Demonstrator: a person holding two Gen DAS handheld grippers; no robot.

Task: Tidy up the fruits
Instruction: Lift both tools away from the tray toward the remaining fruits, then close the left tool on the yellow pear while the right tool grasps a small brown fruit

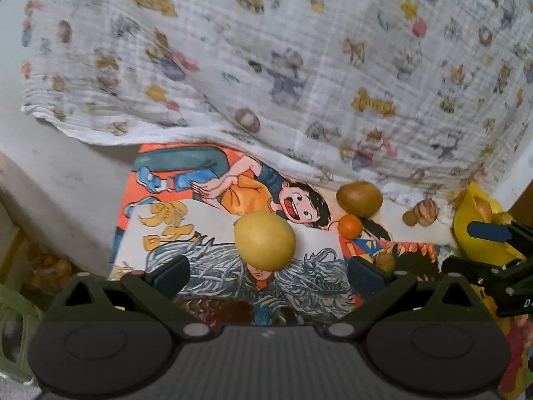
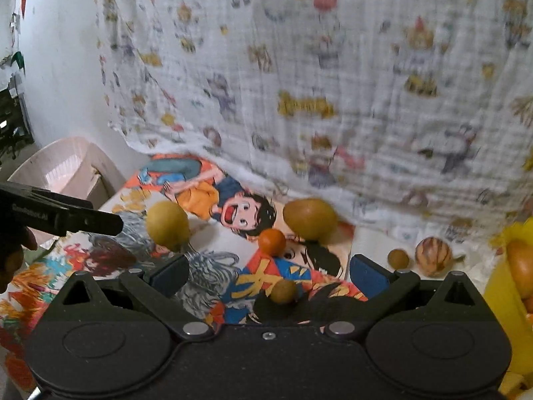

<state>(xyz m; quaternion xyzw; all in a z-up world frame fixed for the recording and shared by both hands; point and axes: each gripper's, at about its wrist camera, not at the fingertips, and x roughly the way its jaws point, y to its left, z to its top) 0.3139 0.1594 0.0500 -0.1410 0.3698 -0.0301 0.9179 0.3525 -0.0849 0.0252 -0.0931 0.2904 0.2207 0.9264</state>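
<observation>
Several fruits lie on a cartoon-printed mat (image 1: 206, 220). In the left wrist view a round yellow fruit (image 1: 265, 240) sits just ahead of my open left gripper (image 1: 268, 275), centred between its fingers, untouched. A brown fruit (image 1: 359, 198) and a small orange one (image 1: 349, 225) lie further right. In the right wrist view my right gripper (image 2: 268, 275) stands open with a small olive-brown fruit (image 2: 283, 290) between its fingers, not gripped. Beyond it are the small orange fruit (image 2: 272, 241), the brown fruit (image 2: 309, 218) and the yellow fruit (image 2: 167, 221).
A striped ball-like fruit (image 2: 433, 256) and a tiny brown one (image 2: 398, 258) rest on the white surface to the right. A yellow container (image 2: 499, 286) holding orange fruit stands at the far right. Patterned cloth (image 2: 299, 83) hangs behind. A pink basket (image 2: 66, 170) is at left.
</observation>
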